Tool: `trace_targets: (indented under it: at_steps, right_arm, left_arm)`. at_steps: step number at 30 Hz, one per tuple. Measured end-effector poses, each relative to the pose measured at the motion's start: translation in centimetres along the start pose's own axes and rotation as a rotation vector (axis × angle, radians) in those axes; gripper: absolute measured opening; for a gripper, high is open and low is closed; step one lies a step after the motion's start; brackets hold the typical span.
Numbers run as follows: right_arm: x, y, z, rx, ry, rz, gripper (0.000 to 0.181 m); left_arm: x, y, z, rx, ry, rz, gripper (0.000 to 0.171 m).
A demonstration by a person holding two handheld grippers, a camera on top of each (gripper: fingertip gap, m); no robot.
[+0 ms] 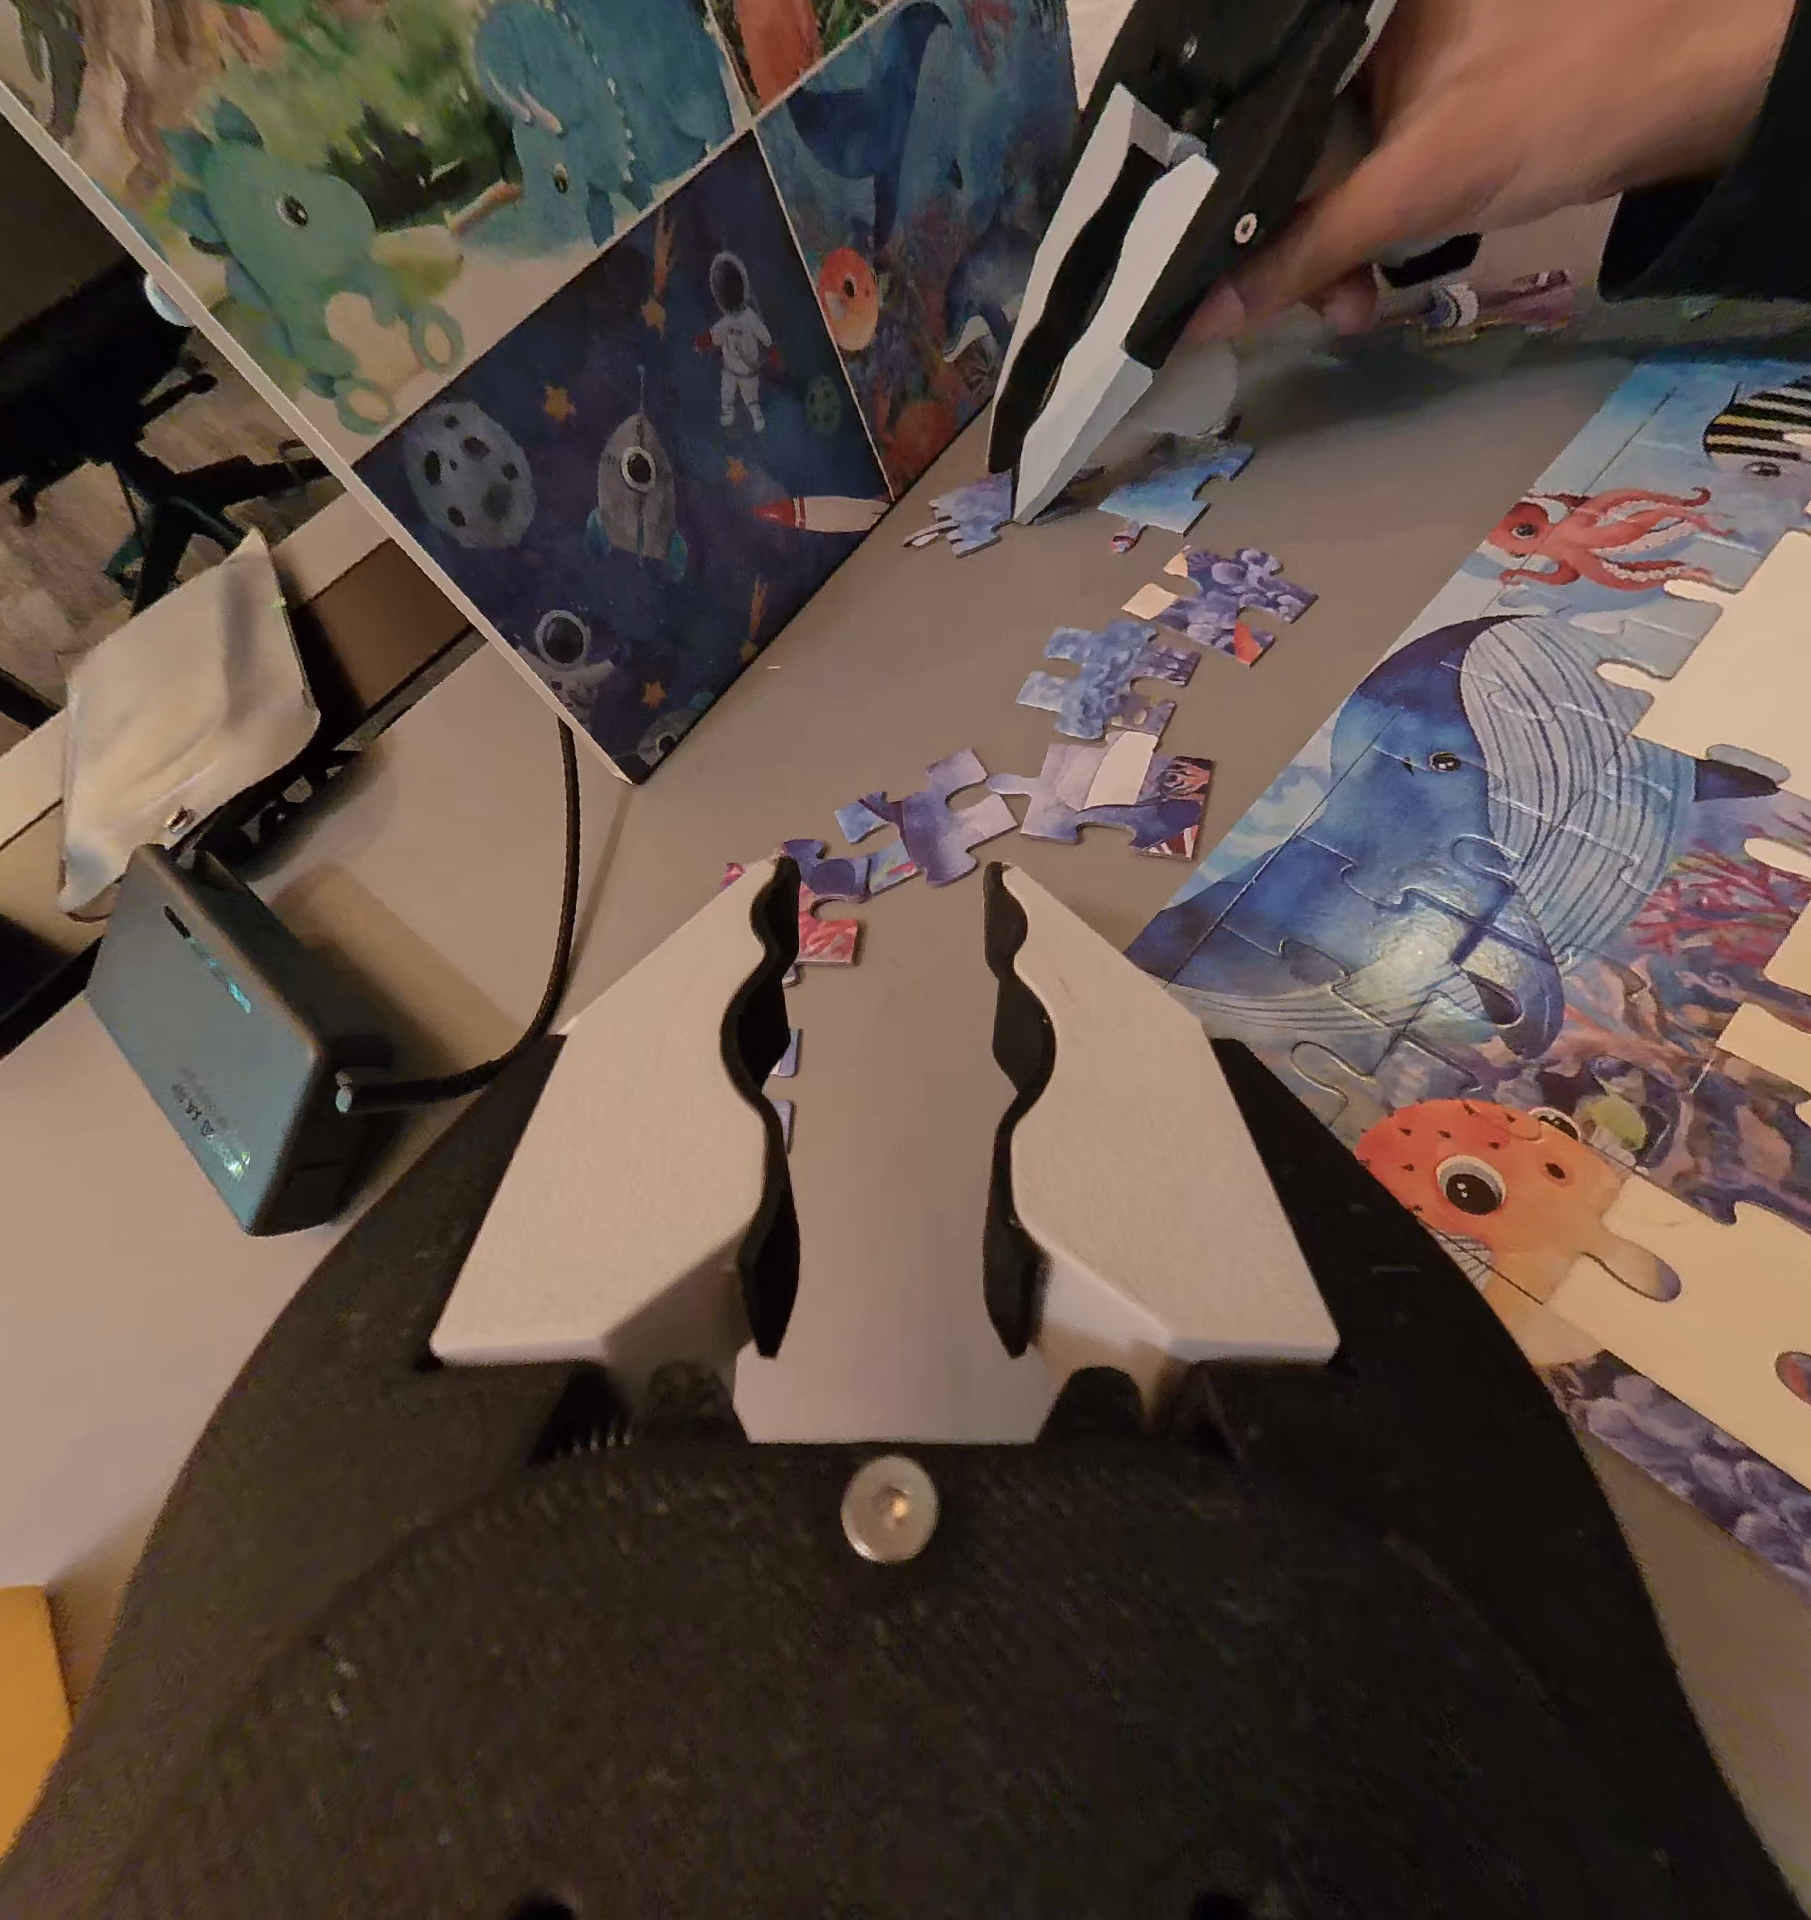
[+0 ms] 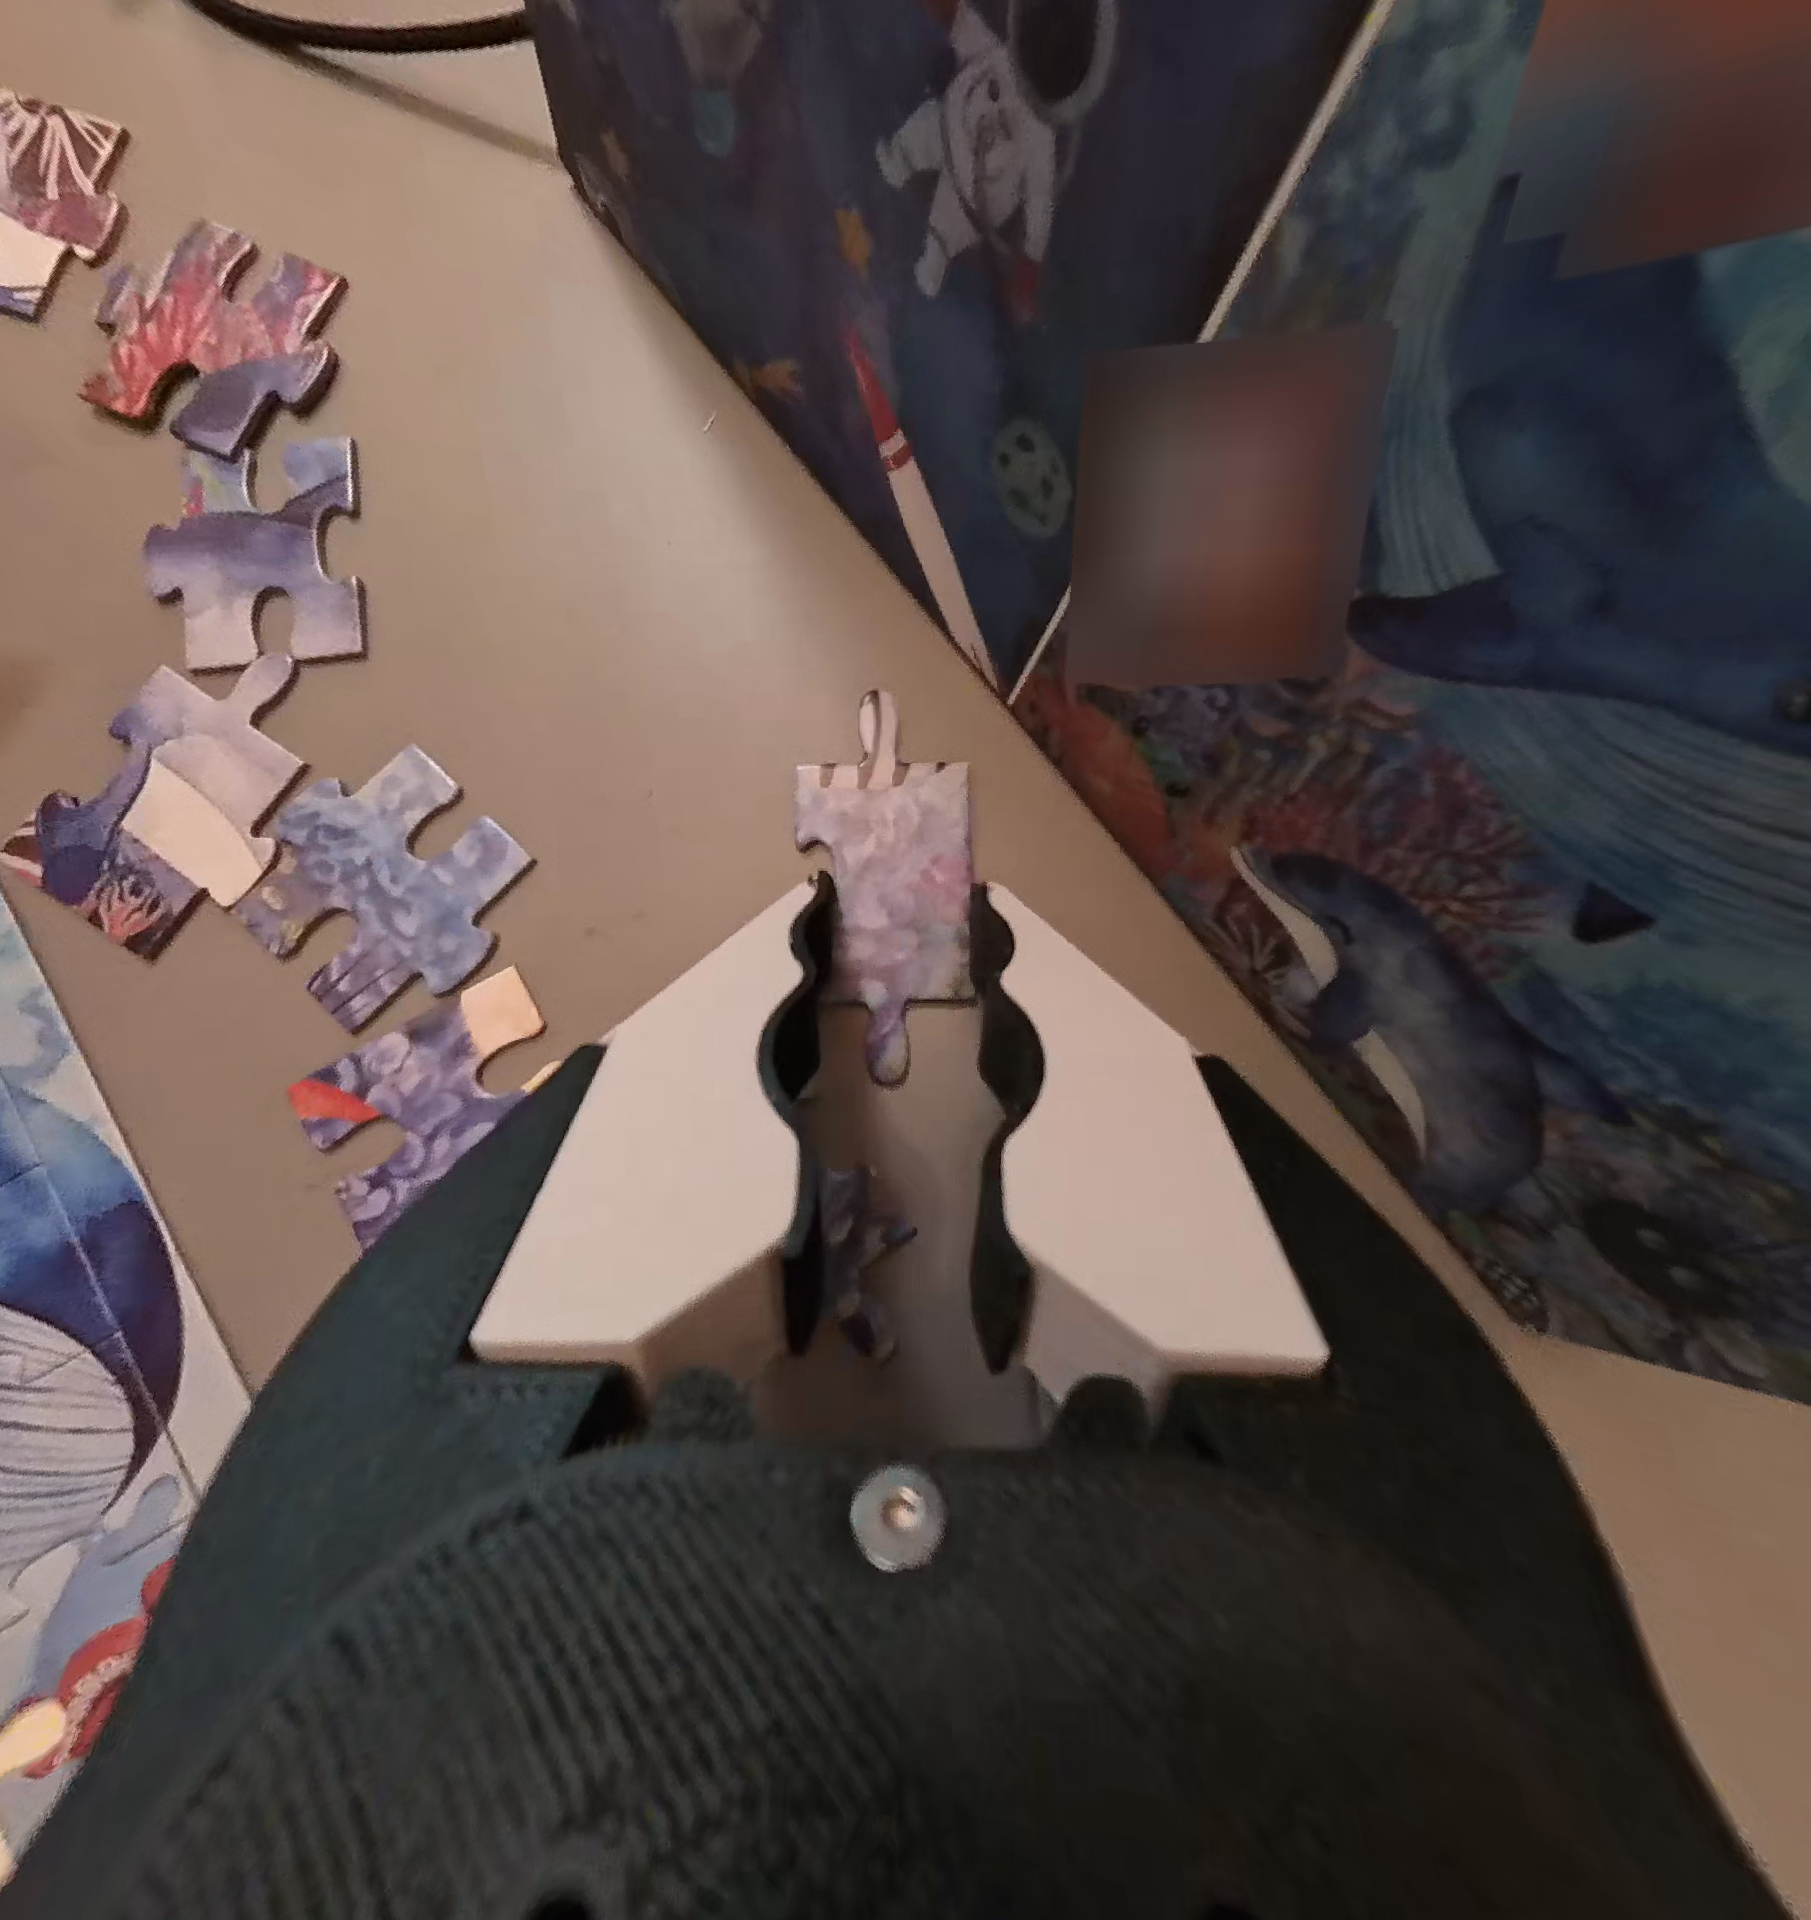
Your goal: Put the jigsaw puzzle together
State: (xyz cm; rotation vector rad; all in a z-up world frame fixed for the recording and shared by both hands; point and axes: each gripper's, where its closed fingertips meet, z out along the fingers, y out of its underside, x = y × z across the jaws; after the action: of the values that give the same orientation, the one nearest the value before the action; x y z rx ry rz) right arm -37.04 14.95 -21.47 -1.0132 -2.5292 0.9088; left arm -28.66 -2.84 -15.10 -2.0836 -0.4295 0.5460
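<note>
Right gripper (image 2: 896, 914) pinching pale purple puzzle piece (image 2: 890, 883) near propped picture box (image 2: 984, 312) | left gripper (image 1: 890, 883) spread, empty | loose pieces (image 1: 1109, 675) between box and assembled puzzle (image 1: 1503, 883) | power bank (image 1: 215, 1049) at tabletop's left edge

Glossy cardboard puzzle (image 1: 1483, 935) on a smooth matt table (image 1: 880, 665); ribbed matt-plastic left gripper (image 1: 890, 883)

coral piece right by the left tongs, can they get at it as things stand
Probably yes. The left tongs are open and empty, and the coral piece lies flat on the table beside the left fingertip, partly hidden behind it, with nothing on top.
</note>
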Motion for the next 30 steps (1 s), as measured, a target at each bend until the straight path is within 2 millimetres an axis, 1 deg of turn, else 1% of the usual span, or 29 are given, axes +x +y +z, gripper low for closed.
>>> trace_targets:
  at_steps: [4,6,8,10,12,13,15,17,19,21,23,25,28,30]
  right_arm:
    - [-0.5,0.0,-0.5,0.010,0.022,-0.026,0.025]
    - [-1.0,-0.3,-1.6,0.057,0.017,-0.011,0.025]
    - [-1.6,-0.7,-3.8,0.118,0.024,-0.007,0.024]
    - [-2.5,-0.3,-7.0,0.170,0.059,0.006,0.025]
    - [-3.7,1.4,-10.5,0.208,0.123,0.043,0.025]
    - [-4.4,2.7,-12.2,0.216,0.162,0.078,0.025]
    - [-6.1,6.0,-14.8,0.226,0.235,0.188,0.025]
    - [-8.0,9.7,-16.4,0.227,0.307,0.327,0.024]
    - [-9.7,12.9,-17.0,0.225,0.370,0.444,0.024]
    - [-11.1,14.5,-17.1,0.240,0.411,0.518,0.024]
    - [-12.1,15.2,-16.6,0.241,0.427,0.561,0.024]
    - [-12.4,16.0,-16.1,0.223,0.443,0.589,0.024]
    - [-13.0,15.9,-15.5,0.249,0.397,0.657,0.025]
    - [-13.0,16.1,-15.4,0.235,0.420,0.667,0.025]
  left_arm:
    - [0.2,-0.1,0.0,0.000,-0.004,0.014,0.034]
    - [0.2,-0.2,-0.1,0.006,-0.007,0.017,0.034]
    - [0.3,-0.5,-0.2,0.016,-0.003,0.014,0.034]
    - [0.5,-0.6,-0.3,0.021,0.005,0.011,0.034]
    - [0.7,-0.7,-0.3,0.023,0.008,0.016,0.034]
    - [0.8,-0.8,-0.3,0.025,0.010,0.020,0.034]
    - [1.3,-1.1,-0.4,0.032,0.017,0.027,0.034]
    - [1.8,-1.3,-0.4,0.039,0.033,0.028,0.034]
    - [2.5,-1.3,-0.2,0.046,0.064,0.011,0.034]
    - [3.0,-1.1,0.1,0.047,0.090,-0.006,0.034]
    - [3.4,-0.9,0.4,0.040,0.108,-0.020,0.033]
    - [3.6,-0.9,0.5,0.041,0.118,-0.023,0.033]
    - [3.9,-1.1,0.4,0.043,0.119,-0.011,0.033]
    - [4.1,-1.1,0.4,0.041,0.116,0.004,0.033]
